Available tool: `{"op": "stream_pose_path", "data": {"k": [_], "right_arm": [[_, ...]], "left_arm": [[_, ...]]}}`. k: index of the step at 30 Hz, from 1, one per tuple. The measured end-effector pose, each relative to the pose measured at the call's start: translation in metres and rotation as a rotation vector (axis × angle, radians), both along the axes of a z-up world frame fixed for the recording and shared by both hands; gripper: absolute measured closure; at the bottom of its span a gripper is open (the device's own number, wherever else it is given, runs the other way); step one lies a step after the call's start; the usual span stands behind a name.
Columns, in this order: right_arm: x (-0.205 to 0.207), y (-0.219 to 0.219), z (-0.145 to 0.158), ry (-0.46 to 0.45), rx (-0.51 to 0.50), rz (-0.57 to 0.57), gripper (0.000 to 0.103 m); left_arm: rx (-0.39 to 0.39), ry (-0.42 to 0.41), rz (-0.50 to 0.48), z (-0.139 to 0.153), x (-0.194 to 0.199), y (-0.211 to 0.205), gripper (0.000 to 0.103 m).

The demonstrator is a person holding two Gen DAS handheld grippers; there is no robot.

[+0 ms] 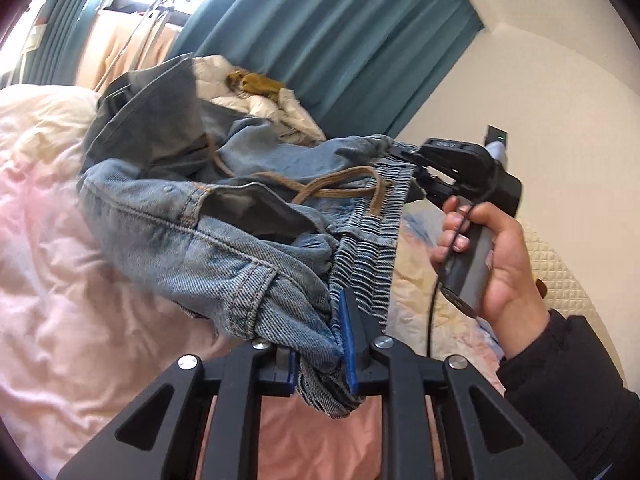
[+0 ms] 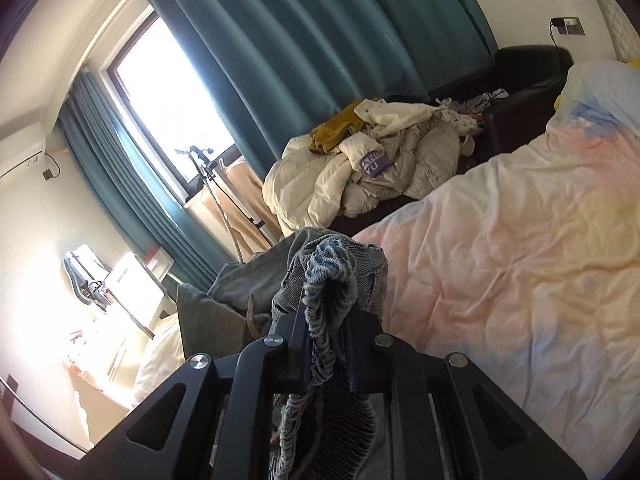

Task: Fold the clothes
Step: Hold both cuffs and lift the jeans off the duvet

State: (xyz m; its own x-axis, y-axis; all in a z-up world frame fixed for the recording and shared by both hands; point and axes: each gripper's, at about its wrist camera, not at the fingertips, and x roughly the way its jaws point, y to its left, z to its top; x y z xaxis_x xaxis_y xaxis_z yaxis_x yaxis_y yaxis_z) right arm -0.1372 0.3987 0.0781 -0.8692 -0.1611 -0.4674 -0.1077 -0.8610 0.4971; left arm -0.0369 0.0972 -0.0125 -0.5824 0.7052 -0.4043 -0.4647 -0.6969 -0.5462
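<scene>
A pair of light blue jeans [image 1: 208, 232] with an elastic waistband and a brown drawstring [image 1: 340, 184] hangs bunched above the bed. My left gripper [image 1: 324, 344] is shut on one end of the waistband, with denim pinched between its blue pads. Across the garment, my right gripper [image 1: 400, 152], held by a hand [image 1: 500, 264], is shut on the other end of the waistband. In the right wrist view the ribbed waistband [image 2: 328, 280] sits clamped in the right gripper [image 2: 326, 320] and drapes down over it. The rest of the jeans trails off to the left there.
A rumpled pink and pale yellow quilt [image 2: 520, 260] covers the bed under the jeans. Cream padded jackets and a mustard garment [image 2: 360, 176] are piled at the far side. Teal curtains [image 2: 280, 60], a window, a metal stand [image 2: 216, 184] and a black chair [image 2: 520, 80] are behind.
</scene>
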Motion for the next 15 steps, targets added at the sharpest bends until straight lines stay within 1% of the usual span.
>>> {"op": "stream_pose_path", "data": {"k": [2,4,7,9,11,13,15], "right_arm": [[-0.008,0.011,0.02,-0.01,0.064,-0.01,0.091],[-0.018,0.025,0.035,-0.023,0.119,-0.018,0.091],[-0.035,0.057,0.048,-0.043,0.147,-0.045,0.091],[-0.048,0.082,0.05,-0.054,0.173,-0.07,0.091],[-0.064,0.106,0.044,-0.069,0.199,-0.088,0.091],[-0.081,0.13,0.036,-0.086,0.225,-0.104,0.091],[-0.099,0.15,0.021,-0.098,0.258,-0.108,0.091]], "left_arm": [[0.021,0.047,-0.031,0.01,0.005,0.028,0.085],[0.028,0.065,-0.056,0.014,0.001,0.065,0.085],[0.056,0.079,-0.09,0.018,-0.01,0.117,0.086],[0.063,0.086,-0.105,0.02,-0.019,0.149,0.086],[0.053,0.095,-0.125,0.018,-0.026,0.18,0.086],[0.033,0.107,-0.144,0.012,-0.037,0.209,0.086],[0.013,0.092,-0.163,-0.002,-0.05,0.236,0.086]]}}
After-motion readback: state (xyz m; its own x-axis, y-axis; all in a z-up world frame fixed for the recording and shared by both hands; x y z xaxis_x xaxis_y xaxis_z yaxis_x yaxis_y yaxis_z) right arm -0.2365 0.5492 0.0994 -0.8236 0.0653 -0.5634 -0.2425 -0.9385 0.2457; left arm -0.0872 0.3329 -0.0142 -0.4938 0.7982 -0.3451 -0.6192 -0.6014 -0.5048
